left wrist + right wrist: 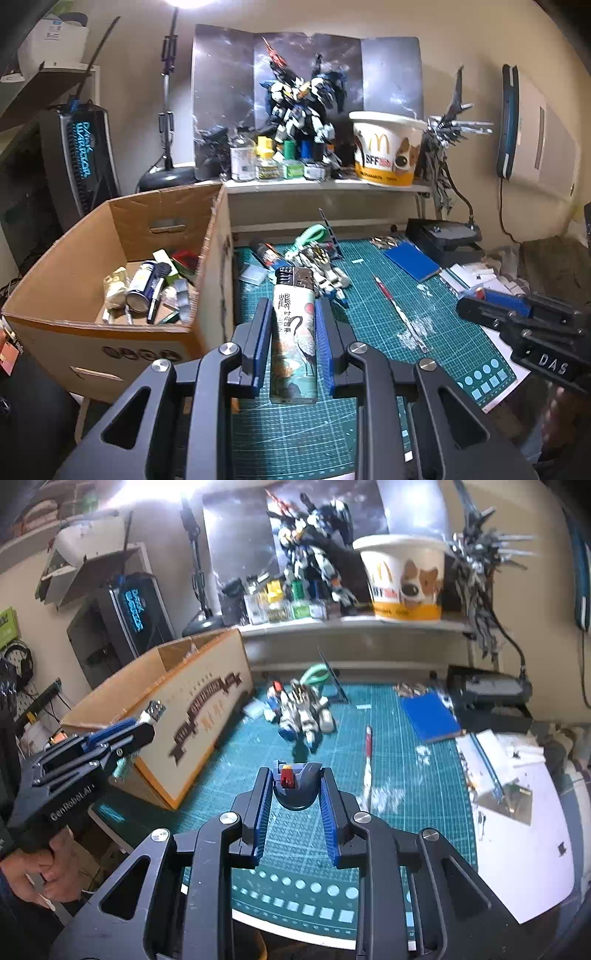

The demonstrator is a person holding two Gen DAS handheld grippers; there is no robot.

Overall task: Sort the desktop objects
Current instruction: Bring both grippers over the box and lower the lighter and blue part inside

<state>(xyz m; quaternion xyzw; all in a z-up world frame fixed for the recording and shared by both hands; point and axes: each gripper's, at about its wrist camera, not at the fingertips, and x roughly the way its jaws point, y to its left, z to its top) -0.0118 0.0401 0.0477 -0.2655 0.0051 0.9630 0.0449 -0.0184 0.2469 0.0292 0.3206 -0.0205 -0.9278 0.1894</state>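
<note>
Two items held: my left gripper (293,317) clamped a lighter (294,332); my right gripper (295,790) clamped a small model part (295,786).

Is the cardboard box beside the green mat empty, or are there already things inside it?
Not empty. The cardboard box stands open, and a spray can lies on its floor among other small items.
</note>
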